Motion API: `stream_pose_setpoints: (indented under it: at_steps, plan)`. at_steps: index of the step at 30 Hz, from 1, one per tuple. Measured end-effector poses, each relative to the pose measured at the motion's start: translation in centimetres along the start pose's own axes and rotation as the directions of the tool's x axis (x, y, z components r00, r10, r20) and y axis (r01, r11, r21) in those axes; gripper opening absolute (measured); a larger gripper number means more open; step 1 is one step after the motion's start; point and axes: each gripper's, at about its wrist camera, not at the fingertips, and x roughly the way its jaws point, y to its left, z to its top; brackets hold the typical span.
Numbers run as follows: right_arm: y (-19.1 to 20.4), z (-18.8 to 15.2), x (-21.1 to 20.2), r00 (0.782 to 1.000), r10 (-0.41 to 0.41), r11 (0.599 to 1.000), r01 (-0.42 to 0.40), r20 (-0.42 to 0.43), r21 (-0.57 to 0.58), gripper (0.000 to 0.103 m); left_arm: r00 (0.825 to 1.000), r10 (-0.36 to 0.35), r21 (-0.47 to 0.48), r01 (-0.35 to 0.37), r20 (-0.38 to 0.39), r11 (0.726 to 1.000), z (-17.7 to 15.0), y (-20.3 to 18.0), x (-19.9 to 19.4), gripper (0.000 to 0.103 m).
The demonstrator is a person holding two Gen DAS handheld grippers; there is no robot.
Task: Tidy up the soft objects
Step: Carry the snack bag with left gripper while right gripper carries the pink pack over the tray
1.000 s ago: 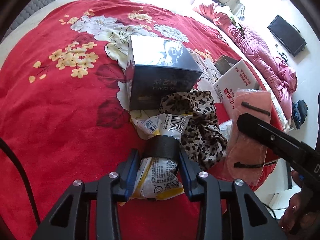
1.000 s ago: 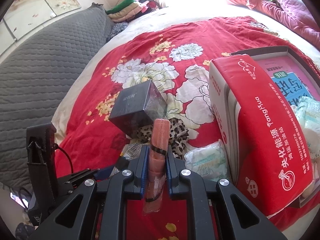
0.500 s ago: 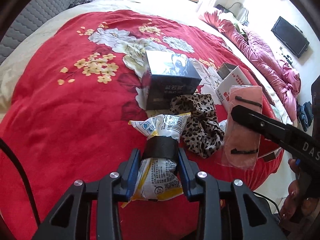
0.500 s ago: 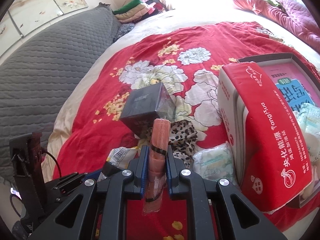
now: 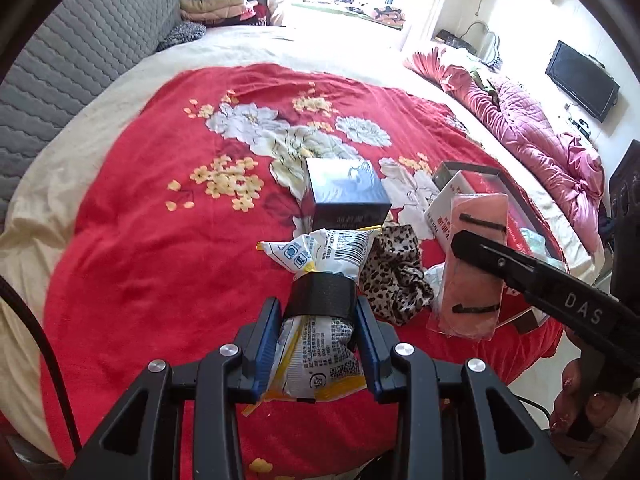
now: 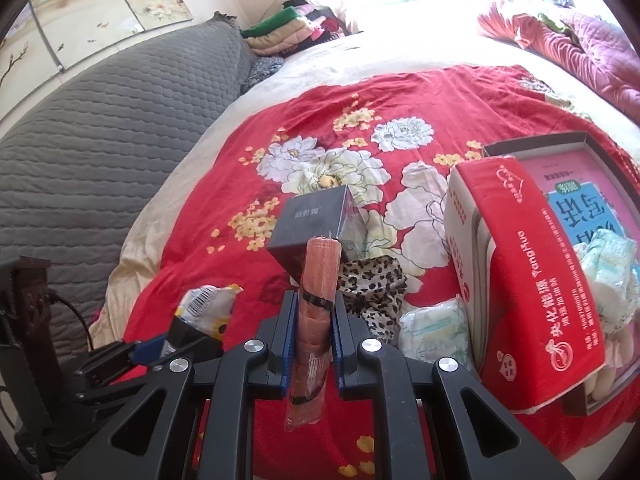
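My left gripper [image 5: 318, 312] is shut on a white and yellow snack bag [image 5: 320, 344] bound with black tape, held above the red floral bedspread [image 5: 160, 240]. The bag also shows in the right wrist view [image 6: 204, 308]. My right gripper [image 6: 316, 312] is shut on a pink packaged cloth [image 6: 318, 288] with black bands; it shows in the left wrist view [image 5: 476, 268] too. A leopard-print cloth [image 5: 394, 276] lies on the bed behind both, beside a dark box [image 5: 346, 196]. It also shows in the right wrist view [image 6: 374, 284].
A red and white carton [image 6: 524, 276] stands in an open box [image 6: 592, 192] at the right with white padded packets [image 6: 436, 332] near it. A grey quilted headboard [image 6: 100, 128] is at the left. Folded clothes [image 5: 216, 4] lie far back. A pink quilt [image 5: 540, 136] lies at the right.
Both grippers have risen and drawn back from the bed with their loads, so the dark box and leopard cloth look smaller and farther. Both grips are unchanged.
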Motion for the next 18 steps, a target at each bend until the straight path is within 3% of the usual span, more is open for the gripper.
stream_pose_setpoints:
  at_steps: [18]
  plan:
    - [1.3, 1.2, -5.3, 0.997, 0.018, 0.999, -0.016, 0.079, -0.033, 0.015, 0.997, 0.031, 0.008, -0.032, 0.073, 0.999, 1.2, -1.5, -5.5, 0.037]
